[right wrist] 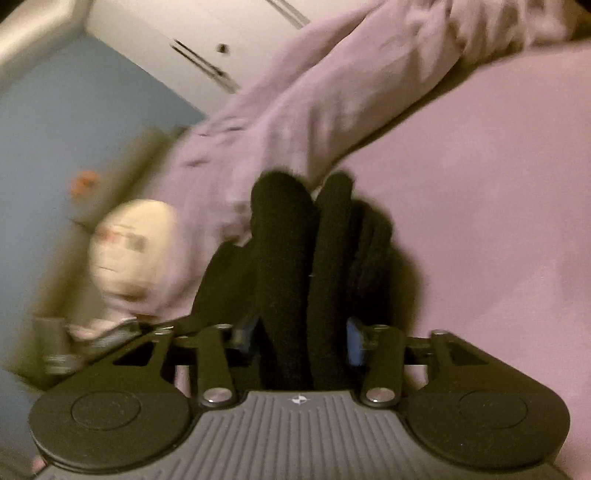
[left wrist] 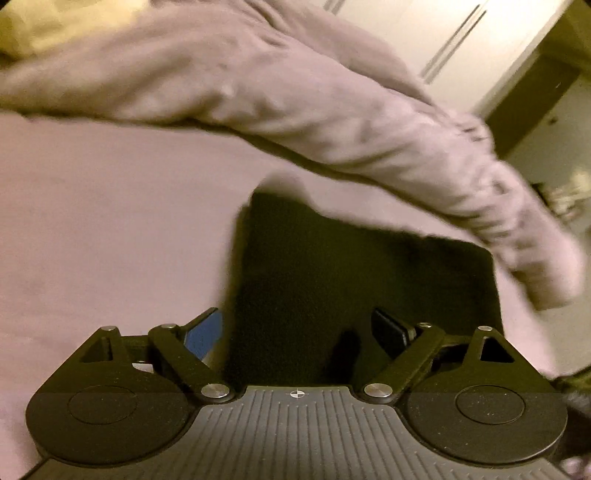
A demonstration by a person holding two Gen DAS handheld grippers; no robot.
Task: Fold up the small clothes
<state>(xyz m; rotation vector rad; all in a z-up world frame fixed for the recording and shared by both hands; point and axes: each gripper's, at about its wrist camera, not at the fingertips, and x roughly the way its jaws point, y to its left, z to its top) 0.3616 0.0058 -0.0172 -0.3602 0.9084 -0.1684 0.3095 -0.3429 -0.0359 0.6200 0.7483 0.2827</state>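
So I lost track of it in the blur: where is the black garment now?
The black garment lies on the pink sheet, bunched between the right hand-held gripper's fingers, below the blanket.

Folded garment (left wrist: 351, 288) on bed sheet (left wrist: 92, 221), bunched blanket (left wrist: 258, 81) behind it, wardrobe (left wrist: 424, 33) beyond

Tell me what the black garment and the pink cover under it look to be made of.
Black garment: seems a thick, fuzzy knit or fleece, matte; its edges look soft and it bunches into plump rolls. Blur leaves the weave open.
Pink cover: looks like smooth woven fabric, a bedsheet perhaps, matte, lying flat; beyond it the cloth heaps in soft creases.
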